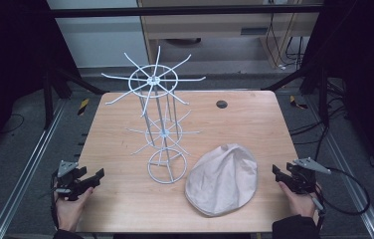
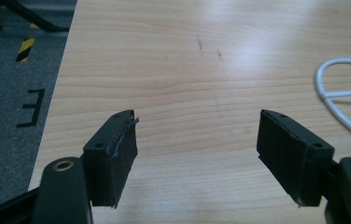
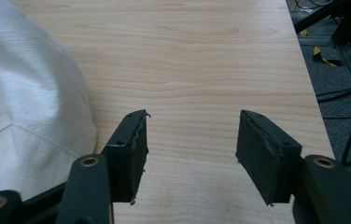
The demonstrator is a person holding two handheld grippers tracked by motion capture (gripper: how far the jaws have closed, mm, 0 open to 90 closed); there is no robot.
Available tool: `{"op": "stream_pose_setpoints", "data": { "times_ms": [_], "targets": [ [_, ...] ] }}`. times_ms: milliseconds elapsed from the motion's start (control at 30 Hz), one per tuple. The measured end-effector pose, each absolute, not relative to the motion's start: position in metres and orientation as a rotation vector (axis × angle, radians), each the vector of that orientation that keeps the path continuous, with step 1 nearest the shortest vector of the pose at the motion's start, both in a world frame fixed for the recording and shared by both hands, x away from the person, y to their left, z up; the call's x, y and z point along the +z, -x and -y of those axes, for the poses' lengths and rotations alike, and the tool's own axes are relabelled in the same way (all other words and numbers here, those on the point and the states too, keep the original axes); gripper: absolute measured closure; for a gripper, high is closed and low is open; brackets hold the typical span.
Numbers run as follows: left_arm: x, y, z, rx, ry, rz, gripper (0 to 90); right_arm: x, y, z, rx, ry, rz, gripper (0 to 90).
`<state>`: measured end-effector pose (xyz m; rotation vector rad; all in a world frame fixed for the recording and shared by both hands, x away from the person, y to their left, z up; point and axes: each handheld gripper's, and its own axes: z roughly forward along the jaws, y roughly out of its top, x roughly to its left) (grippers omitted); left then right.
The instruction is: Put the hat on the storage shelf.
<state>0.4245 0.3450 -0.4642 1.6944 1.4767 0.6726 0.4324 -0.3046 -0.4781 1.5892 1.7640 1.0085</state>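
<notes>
On the table (image 1: 254, 119), a wire rack (image 1: 159, 124) stands left of a beige cap (image 1: 223, 180). Left gripper (image 1: 93, 178) and right gripper (image 1: 278, 174) sit at the near corners, jaws parted, empty. Rack's thin far prongs are hard to trace.

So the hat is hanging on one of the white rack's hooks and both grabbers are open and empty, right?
Not quite. The hat isn't hanging on the white rack; the high view shows it lying flat on the table, beside the rack's round base. The rest holds: the left gripper and right gripper are both open and empty.
</notes>
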Motion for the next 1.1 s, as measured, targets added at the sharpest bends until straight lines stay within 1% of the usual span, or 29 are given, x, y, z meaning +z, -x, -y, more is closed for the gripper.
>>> {"op": "stream_pose_setpoints", "data": {
  "times_ms": [233, 500, 633, 700, 733, 1033, 1100],
  "targets": [
    [-0.456, -0.417, -0.334, 0.699, -1.688, -1.430, 30.5, -0.462, -0.424, 0.297, 1.069, -1.534, -1.789, 53.5],
    [-0.459, -0.417, -0.330, 0.669, -1.694, -1.427, 29.9, -0.441, -0.415, 0.283, 1.161, -1.444, -1.831, 65.8],
    [-0.457, -0.416, -0.330, 0.658, -1.678, -1.423, 30.3, -0.431, -0.413, 0.272, 1.195, -1.396, -1.866, 71.1],
    [-0.457, -0.416, -0.329, 0.658, -1.681, -1.426, 30.9, -0.429, -0.412, 0.269, 1.203, -1.376, -1.878, 72.1],
    [-0.458, -0.417, -0.328, 0.664, -1.693, -1.437, 31.1, -0.424, -0.412, 0.262, 1.215, -1.344, -1.905, 74.8],
    [-0.459, -0.419, -0.329, 0.663, -1.714, -1.457, 32.0, -0.413, -0.409, 0.235, 1.277, -1.264, -1.995, 89.9],
    [-0.460, -0.419, -0.328, 0.663, -1.715, -1.459, 32.0, -0.411, -0.410, 0.228, 1.287, -1.243, -2.014, 90.0]
  ]
}}
